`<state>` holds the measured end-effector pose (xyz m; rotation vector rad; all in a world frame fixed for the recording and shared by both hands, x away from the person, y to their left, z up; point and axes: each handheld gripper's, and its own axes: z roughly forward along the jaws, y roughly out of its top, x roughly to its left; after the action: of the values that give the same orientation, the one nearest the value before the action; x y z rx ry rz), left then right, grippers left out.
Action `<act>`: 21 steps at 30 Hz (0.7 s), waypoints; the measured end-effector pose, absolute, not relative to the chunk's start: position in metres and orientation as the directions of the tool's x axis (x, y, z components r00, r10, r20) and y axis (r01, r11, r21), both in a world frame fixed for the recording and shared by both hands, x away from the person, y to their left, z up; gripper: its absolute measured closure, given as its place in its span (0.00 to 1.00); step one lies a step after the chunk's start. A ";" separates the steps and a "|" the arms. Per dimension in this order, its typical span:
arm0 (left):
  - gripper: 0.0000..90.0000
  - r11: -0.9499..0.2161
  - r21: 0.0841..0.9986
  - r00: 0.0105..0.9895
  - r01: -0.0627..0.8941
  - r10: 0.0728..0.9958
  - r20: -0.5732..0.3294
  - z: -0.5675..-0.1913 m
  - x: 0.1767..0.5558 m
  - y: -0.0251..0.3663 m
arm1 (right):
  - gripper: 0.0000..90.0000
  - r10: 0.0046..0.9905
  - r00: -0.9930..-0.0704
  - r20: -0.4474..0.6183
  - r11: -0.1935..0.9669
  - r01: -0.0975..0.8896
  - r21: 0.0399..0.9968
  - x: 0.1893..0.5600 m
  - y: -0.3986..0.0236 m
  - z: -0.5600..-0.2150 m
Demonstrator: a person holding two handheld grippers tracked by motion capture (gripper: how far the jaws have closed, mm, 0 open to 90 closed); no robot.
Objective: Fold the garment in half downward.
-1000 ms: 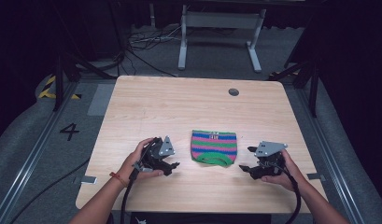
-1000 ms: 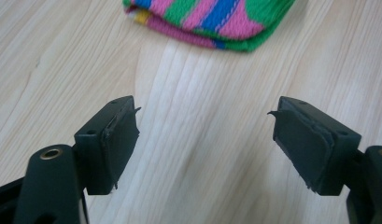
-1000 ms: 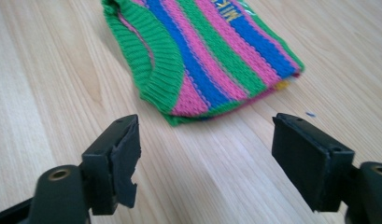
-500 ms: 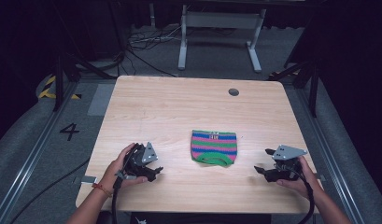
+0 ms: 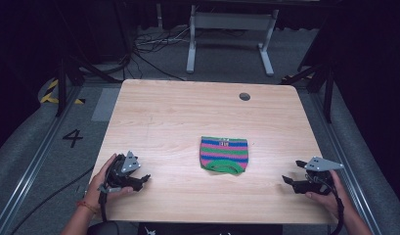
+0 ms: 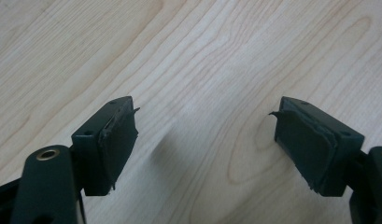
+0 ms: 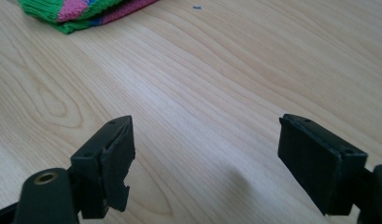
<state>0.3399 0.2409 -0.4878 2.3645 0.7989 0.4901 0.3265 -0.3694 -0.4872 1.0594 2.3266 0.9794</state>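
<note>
A folded knitted cloth [image 5: 224, 154] with green, pink and blue stripes lies flat near the middle of the wooden table [image 5: 188, 117]. My left gripper [image 5: 143, 180] rests at the table's front left, well apart from the cloth, and it is open with bare wood between its jaws [image 6: 205, 140]. At the front right my right gripper [image 5: 288, 180] is open too, nothing between its jaws [image 7: 205, 154]. A corner of the cloth [image 7: 81, 11] shows at the top left of the right gripper view.
A round cable hole [image 5: 244, 96] sits in the table's far right part. Beyond the table stand a white metal frame [image 5: 229, 29] and loose cables [image 5: 148, 46] on the grey floor. A floor marking "4" [image 5: 73, 138] lies left of the table.
Both grippers have drawn outward and toward the front edge, away from the cloth, the left one to the left and the right one to the right. The cloth lies still.
</note>
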 end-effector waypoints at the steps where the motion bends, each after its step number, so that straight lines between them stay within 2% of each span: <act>1: 0.23 -0.640 0.639 0.752 0.428 0.644 0.142 -0.488 0.339 0.243 | 0.22 0.775 -0.628 -0.065 0.462 0.494 0.736 0.326 -0.372 -0.489; 12: 0.20 -0.610 0.643 0.740 0.463 0.665 0.098 -0.491 0.335 0.254 | 0.21 0.818 -0.575 0.000 0.385 0.547 0.744 0.327 -0.395 -0.503; 15: 0.18 -0.584 0.652 0.733 0.484 0.677 0.063 -0.493 0.336 0.258 | 0.21 0.831 -0.557 0.005 0.374 0.565 0.735 0.328 -0.399 -0.505; 18: 0.16 -0.509 0.667 0.701 0.543 0.713 -0.027 -0.499 0.341 0.261 | 0.20 0.819 -0.574 0.016 0.382 0.566 0.730 0.326 -0.398 -0.506; 21: 0.15 -0.507 0.667 0.698 0.546 0.716 -0.027 -0.499 0.341 0.261 | 0.19 0.823 -0.567 0.028 0.375 0.580 0.723 0.326 -0.398 -0.506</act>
<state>0.3408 0.2612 -0.4992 2.2417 0.9587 0.3323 0.3264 -0.3985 -0.5062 1.2275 2.3034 1.0054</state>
